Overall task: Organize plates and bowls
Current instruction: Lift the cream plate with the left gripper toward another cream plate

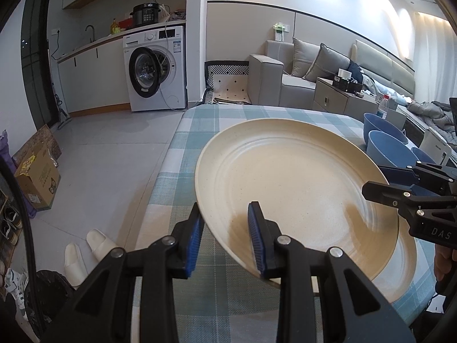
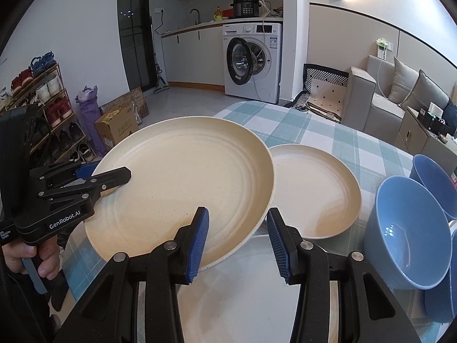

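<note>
A large cream plate (image 1: 285, 177) (image 2: 182, 171) hangs tilted above the checked tablecloth (image 1: 200, 131) (image 2: 285, 125), held from both sides. My left gripper (image 1: 225, 228) (image 2: 111, 171) is shut on its near-left rim, one blue pad above and one below. My right gripper (image 2: 237, 228) (image 1: 374, 180) is shut on the opposite rim. Directly beneath lies another cream plate (image 2: 242, 291) (image 1: 405, 254). A smaller cream plate (image 2: 317, 191) rests on the cloth further back. Blue bowls (image 2: 408, 228) (image 1: 385, 148) stand to the right.
The table's left edge (image 1: 168, 154) drops to a tiled floor with white slippers (image 1: 85, 251) and a cardboard box (image 1: 37, 180). A washing machine (image 1: 154, 71) and a grey sofa (image 1: 285, 77) stand beyond. A hand (image 2: 31, 254) grips the left tool's handle.
</note>
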A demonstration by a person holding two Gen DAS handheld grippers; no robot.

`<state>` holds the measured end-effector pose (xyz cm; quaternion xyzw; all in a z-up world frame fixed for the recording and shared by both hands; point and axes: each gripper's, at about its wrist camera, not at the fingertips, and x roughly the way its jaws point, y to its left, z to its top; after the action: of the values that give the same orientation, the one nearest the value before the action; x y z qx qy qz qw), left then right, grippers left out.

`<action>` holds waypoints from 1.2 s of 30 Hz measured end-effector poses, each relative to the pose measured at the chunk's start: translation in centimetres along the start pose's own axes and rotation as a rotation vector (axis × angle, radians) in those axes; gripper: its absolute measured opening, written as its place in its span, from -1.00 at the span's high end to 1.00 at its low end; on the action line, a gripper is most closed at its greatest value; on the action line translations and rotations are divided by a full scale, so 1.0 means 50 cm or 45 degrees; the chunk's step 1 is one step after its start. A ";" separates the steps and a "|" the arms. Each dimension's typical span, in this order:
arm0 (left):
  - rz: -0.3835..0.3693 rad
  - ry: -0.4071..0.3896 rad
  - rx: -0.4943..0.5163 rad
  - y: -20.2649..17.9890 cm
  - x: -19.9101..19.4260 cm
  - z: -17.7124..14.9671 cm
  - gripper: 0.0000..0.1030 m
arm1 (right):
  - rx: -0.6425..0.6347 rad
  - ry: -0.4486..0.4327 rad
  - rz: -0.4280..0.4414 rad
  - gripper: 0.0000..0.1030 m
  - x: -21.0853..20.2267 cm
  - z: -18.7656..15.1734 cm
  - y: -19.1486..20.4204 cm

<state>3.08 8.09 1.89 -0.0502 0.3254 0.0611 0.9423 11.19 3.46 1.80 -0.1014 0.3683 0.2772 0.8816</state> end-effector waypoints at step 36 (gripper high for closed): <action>-0.105 -0.009 0.106 -0.109 -0.010 -0.005 0.43 | 0.127 -0.042 -0.076 0.14 -0.103 -0.080 -0.062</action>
<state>3.33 2.62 2.29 -0.0240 0.3220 0.0086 0.9464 7.61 -2.78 2.52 -0.0639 0.3640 0.2337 0.8993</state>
